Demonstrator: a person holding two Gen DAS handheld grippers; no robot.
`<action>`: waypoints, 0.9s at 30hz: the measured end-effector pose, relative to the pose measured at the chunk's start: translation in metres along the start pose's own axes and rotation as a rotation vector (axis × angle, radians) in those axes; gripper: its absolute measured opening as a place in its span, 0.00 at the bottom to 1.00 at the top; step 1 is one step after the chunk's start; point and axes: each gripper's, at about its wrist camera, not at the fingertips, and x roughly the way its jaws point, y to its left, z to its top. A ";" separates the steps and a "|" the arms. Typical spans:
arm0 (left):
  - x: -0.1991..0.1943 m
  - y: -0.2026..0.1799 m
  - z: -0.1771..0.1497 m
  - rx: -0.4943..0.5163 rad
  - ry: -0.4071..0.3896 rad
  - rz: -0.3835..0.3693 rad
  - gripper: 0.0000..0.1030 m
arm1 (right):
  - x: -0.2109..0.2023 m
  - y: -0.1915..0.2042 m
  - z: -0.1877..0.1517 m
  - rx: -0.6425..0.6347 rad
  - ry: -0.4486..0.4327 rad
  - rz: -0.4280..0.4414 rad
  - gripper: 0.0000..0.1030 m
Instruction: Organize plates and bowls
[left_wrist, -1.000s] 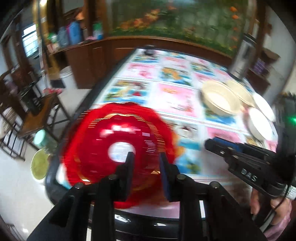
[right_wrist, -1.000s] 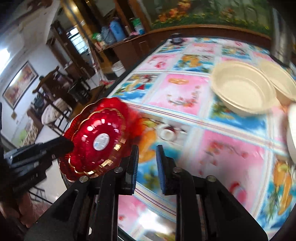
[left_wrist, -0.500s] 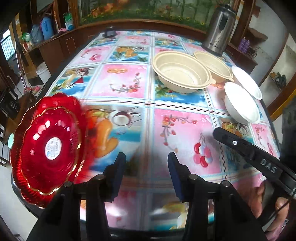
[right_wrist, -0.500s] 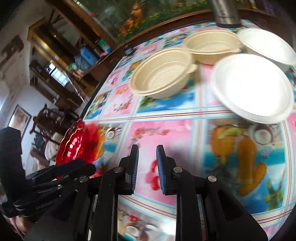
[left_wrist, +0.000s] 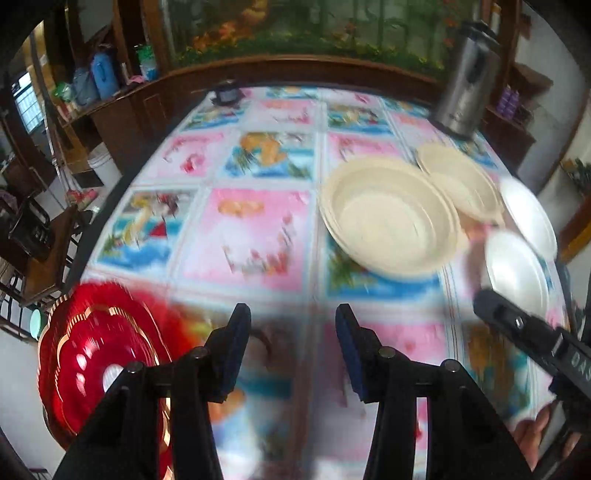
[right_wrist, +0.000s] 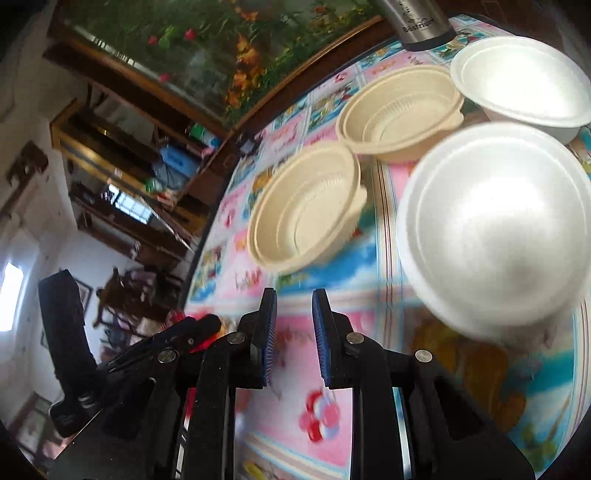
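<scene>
The left tool (left_wrist: 291, 347) hangs over the near edge of the table (left_wrist: 258, 229) with its jaws spread wide, holding and touching nothing. The red plate (left_wrist: 99, 365) lies at the near left corner, just left of that tool. The right tool (right_wrist: 293, 332) has its jaws parted by a narrow gap, with nothing between them. Ahead of it stand two beige bowls (right_wrist: 306, 210) side by side, and two white bowls (right_wrist: 495, 229) toward the right edge, beside a steel kettle (left_wrist: 465, 81) at the far right corner.
</scene>
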 end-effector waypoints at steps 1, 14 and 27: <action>0.001 0.005 0.008 -0.018 -0.003 -0.006 0.48 | 0.003 0.000 0.004 0.016 -0.002 0.010 0.22; 0.043 0.026 0.064 -0.135 0.083 -0.100 0.58 | 0.028 -0.013 0.022 0.146 -0.014 -0.003 0.29; 0.072 0.017 0.067 -0.221 0.186 -0.214 0.59 | 0.025 -0.020 0.025 0.140 -0.047 -0.012 0.29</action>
